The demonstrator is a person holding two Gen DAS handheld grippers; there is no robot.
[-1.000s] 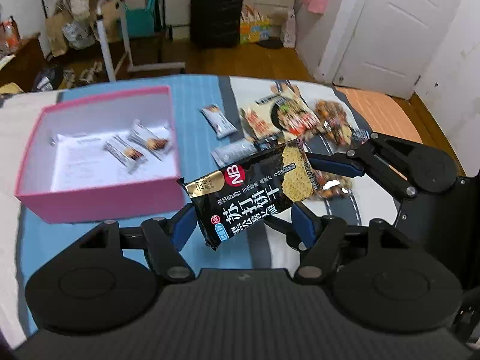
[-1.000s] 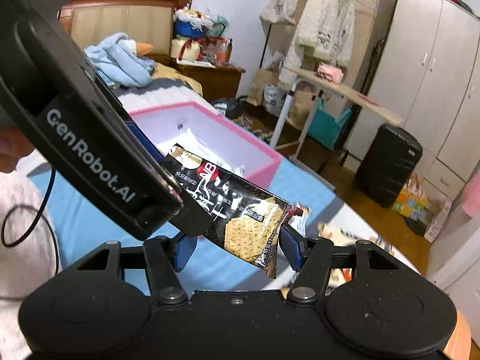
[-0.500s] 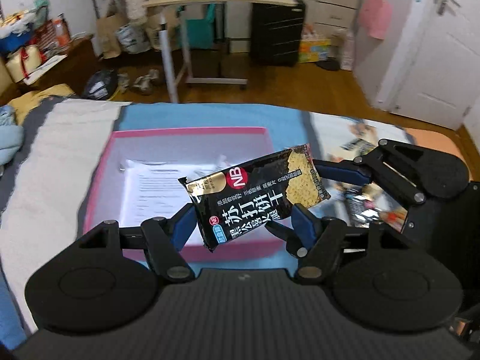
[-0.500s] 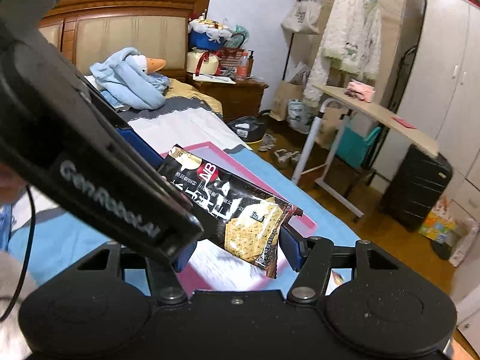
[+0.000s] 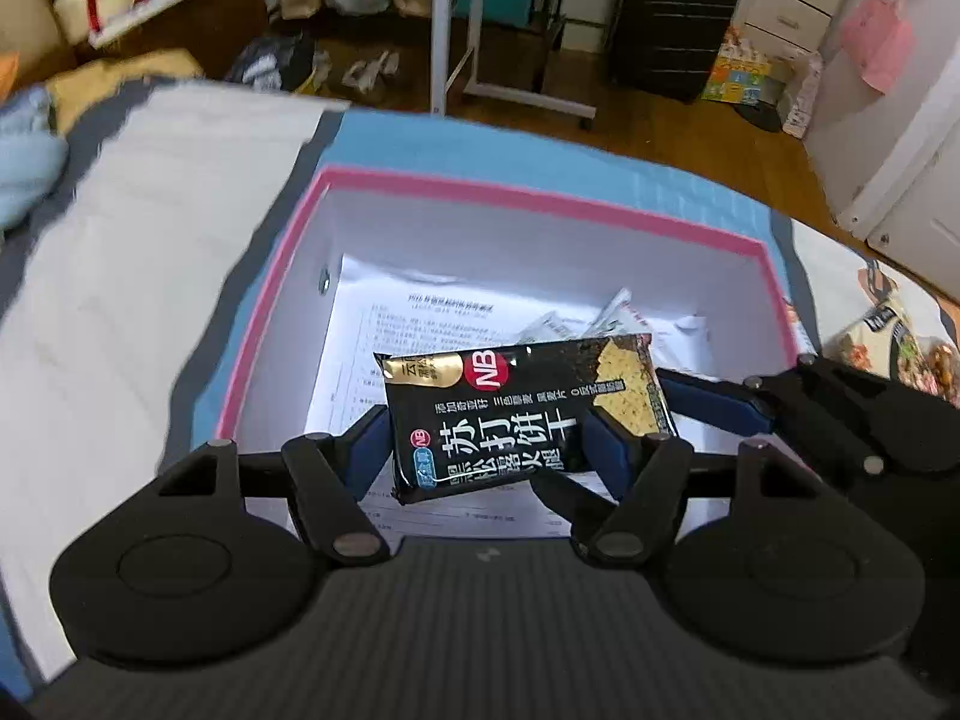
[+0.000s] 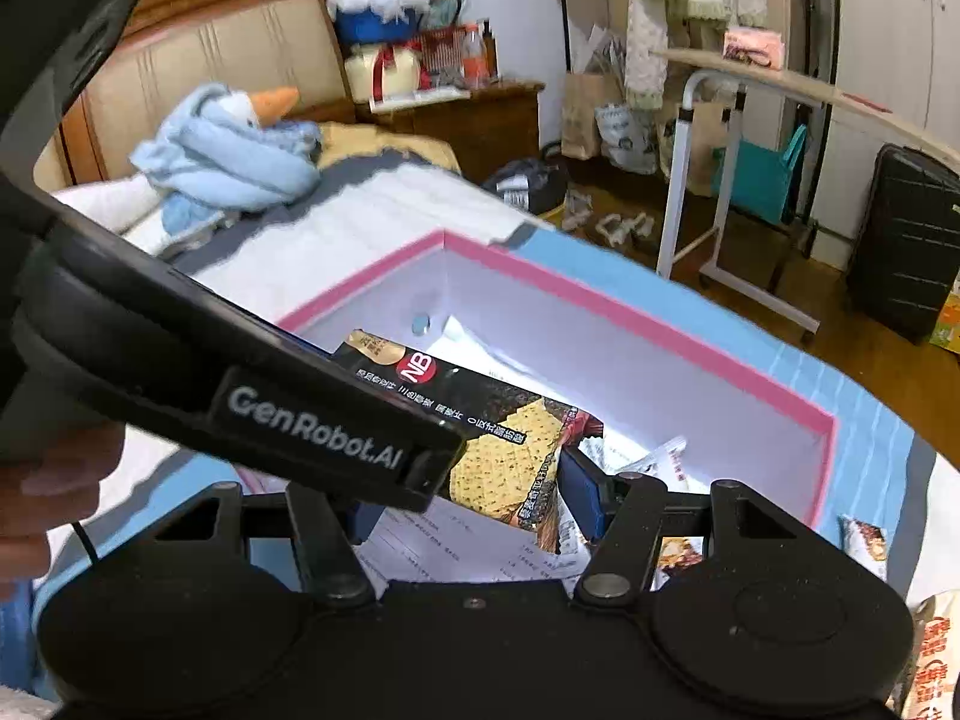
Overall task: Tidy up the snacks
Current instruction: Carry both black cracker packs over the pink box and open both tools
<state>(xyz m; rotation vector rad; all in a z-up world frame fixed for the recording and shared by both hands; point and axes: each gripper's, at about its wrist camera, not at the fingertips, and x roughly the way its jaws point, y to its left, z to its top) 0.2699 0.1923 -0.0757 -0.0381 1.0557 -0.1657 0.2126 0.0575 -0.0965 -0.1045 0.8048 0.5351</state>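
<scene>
Left wrist view: I hold the black cracker packet (image 5: 516, 414) at frame centre, both grippers' fingers (image 5: 606, 450) clamped on it, above the pink box (image 5: 540, 198).

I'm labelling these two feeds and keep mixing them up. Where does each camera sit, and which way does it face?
Left wrist: sits on the left gripper, looking steeply down into the pink box; its own jaws clamp the black cracker packet, and the right gripper enters from the right.
Right wrist: sits on the right gripper, looking across the box toward the headboard; the left gripper's body crosses its left side, with a hand at the edge.
Shared: packet, box, printed sheet.
</scene>
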